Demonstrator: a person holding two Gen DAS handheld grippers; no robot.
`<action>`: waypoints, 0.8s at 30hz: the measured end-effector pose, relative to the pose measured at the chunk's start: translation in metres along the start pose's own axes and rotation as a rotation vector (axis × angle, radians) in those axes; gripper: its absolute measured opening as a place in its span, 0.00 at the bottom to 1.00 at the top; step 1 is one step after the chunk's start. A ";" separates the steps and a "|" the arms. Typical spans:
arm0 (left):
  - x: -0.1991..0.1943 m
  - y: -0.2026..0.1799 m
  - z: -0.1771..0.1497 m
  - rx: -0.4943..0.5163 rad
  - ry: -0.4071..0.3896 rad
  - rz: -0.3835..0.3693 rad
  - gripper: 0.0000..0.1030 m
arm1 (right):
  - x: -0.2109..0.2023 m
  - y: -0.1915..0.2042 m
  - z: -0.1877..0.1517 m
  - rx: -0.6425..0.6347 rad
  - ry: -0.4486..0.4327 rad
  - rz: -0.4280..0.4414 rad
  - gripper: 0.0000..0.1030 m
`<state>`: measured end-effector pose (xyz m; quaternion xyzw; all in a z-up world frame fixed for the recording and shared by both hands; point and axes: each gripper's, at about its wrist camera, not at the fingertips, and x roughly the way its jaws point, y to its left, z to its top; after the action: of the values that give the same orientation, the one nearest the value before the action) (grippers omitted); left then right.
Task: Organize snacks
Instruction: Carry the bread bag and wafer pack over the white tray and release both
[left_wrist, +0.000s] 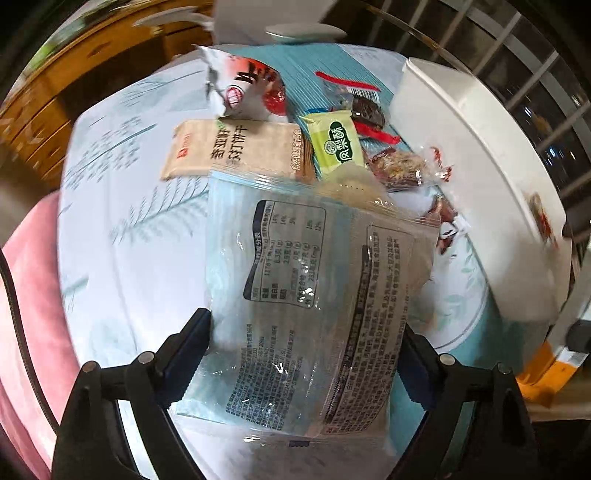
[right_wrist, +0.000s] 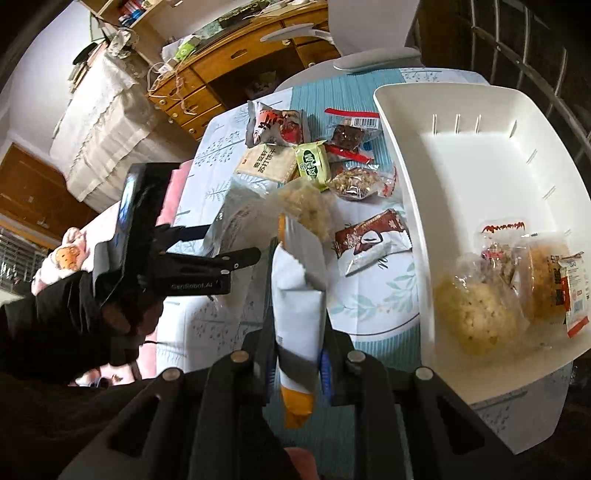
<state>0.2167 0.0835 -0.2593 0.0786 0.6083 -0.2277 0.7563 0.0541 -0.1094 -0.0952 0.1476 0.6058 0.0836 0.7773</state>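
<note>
Left gripper (left_wrist: 295, 369) clamps a clear snack bag (left_wrist: 314, 266) left of the white bin (right_wrist: 480, 192). Right gripper (right_wrist: 297, 363) pinches a white-orange packet (right_wrist: 295, 314), also left of the bin, near loose snacks.

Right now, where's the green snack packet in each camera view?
Left wrist: green packet upper centre, right of the beige cracker pack.
Right wrist: green packet upper centre, again right of the beige cracker pack.
Shared landmark: white bin.
</note>
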 end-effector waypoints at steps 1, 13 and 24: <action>-0.005 -0.004 -0.003 -0.022 -0.004 0.002 0.88 | -0.002 -0.003 0.000 -0.006 0.005 0.010 0.18; -0.085 -0.087 0.013 -0.222 -0.131 0.073 0.88 | -0.041 -0.049 0.011 -0.097 0.027 0.152 0.18; -0.114 -0.179 0.058 -0.206 -0.227 0.068 0.88 | -0.079 -0.103 0.030 -0.200 0.004 0.138 0.18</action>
<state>0.1712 -0.0693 -0.1077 -0.0051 0.5361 -0.1457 0.8315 0.0578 -0.2343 -0.0499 0.1108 0.5844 0.1972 0.7793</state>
